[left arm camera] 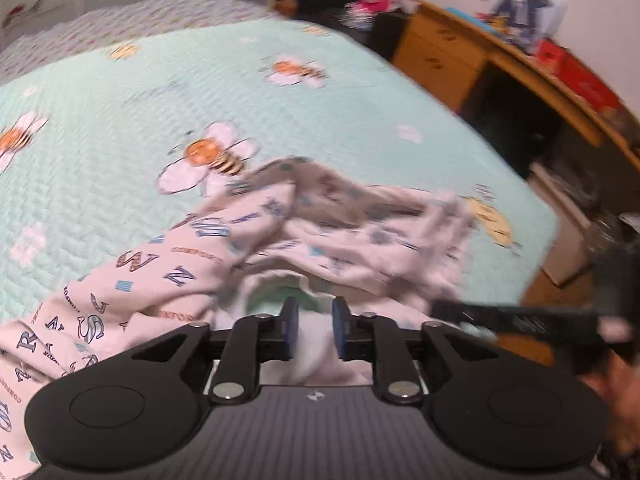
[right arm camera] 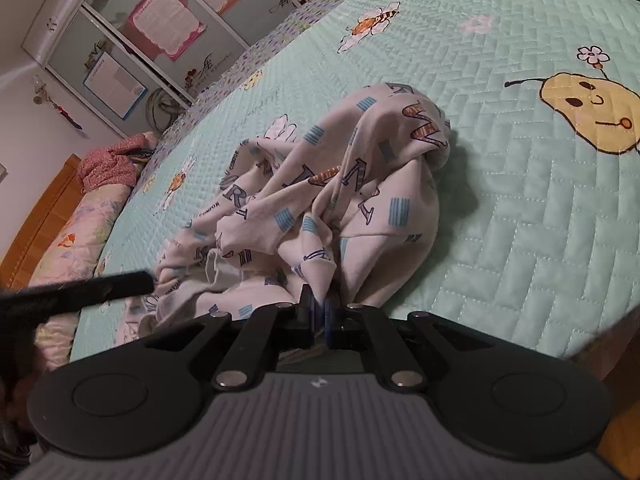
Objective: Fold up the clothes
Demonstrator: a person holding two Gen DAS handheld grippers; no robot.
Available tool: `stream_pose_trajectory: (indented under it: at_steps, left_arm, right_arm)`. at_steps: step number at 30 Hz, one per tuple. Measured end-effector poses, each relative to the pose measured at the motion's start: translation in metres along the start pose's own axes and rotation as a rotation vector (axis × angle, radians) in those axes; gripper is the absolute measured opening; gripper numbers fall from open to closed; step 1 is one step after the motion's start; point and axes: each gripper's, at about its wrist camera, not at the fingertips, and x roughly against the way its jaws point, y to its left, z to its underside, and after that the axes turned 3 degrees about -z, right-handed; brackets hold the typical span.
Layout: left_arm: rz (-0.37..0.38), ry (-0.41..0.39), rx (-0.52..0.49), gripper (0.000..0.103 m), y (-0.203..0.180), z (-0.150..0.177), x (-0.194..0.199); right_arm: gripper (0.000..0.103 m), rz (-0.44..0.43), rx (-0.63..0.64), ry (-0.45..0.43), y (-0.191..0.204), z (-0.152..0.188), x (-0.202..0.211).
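Note:
A white garment (left arm camera: pixel 192 256) printed with letters and blue striped squares lies crumpled on a mint quilted bedspread (left arm camera: pixel 120 120). In the left wrist view my left gripper (left arm camera: pixel 315 328) stands slightly open at the garment's near edge. White cloth lies loosely in the gap between its blue pads. The picture is blurred. In the right wrist view the garment (right arm camera: pixel 320 184) is bunched into a heap on the bedspread (right arm camera: pixel 520 220). My right gripper (right arm camera: pixel 320 312) is shut on a raised fold at the heap's near side. A dark part of the other gripper (right arm camera: pixel 80 292) reaches in from the left.
A wooden desk (left arm camera: pixel 460 56) cluttered with things stands beyond the bed's right edge. A wardrobe with pink and blue posters (right arm camera: pixel 140 40) stands behind the bed. A pink patterned blanket (right arm camera: pixel 108 164) and a pillow lie by the wooden headboard (right arm camera: pixel 40 216).

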Motion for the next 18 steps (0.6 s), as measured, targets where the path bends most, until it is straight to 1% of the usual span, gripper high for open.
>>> stream_pose_trajectory:
  at_steps: [1, 3, 7, 8, 10, 13, 15, 16, 17, 18]
  left_arm:
    - [0.000, 0.014, 0.023, 0.023, 0.001, -0.004, -0.006]
    - [0.008, 0.045, 0.063, 0.032, 0.003, -0.009, -0.020]
    - [0.022, 0.098, 0.096, 0.037, 0.002, -0.012, -0.040]
    - [0.032, 0.111, 0.100, 0.039, 0.002, -0.012, -0.043]
    - [0.028, 0.151, 0.112, 0.040, 0.001, -0.011, -0.054]
    - [0.021, 0.212, 0.127, 0.039, 0.001, -0.008, -0.073]
    - [0.006, 0.213, 0.148, 0.035, 0.001, -0.006, -0.078]
    - [0.001, 0.195, 0.150, 0.029, 0.000, -0.005, -0.075]
    - [-0.004, 0.175, 0.151, 0.005, -0.001, -0.004, -0.072]
    - [-0.019, 0.154, 0.152, 0.003, -0.002, -0.003, -0.068]
  right_arm:
    - [0.005, 0.001, 0.000, -0.002, 0.000, 0.000, -0.001]
    - [0.005, 0.001, -0.004, -0.003, 0.001, 0.000, -0.002]
    - [0.006, -0.006, -0.024, -0.003, -0.003, -0.005, -0.004]
    - [0.006, -0.005, -0.024, -0.003, -0.003, -0.004, -0.004]
    - [0.010, -0.003, -0.018, -0.004, -0.002, -0.004, -0.004]
    - [0.012, 0.007, 0.002, -0.010, 0.001, -0.003, -0.004]
    - [0.015, 0.007, 0.001, -0.012, 0.001, -0.002, -0.004]
    - [0.017, 0.007, -0.003, -0.014, 0.000, -0.002, -0.003]
    - [0.017, 0.007, -0.006, -0.016, 0.000, -0.002, -0.003]
    - [0.018, 0.006, -0.007, -0.019, -0.001, -0.001, -0.002]
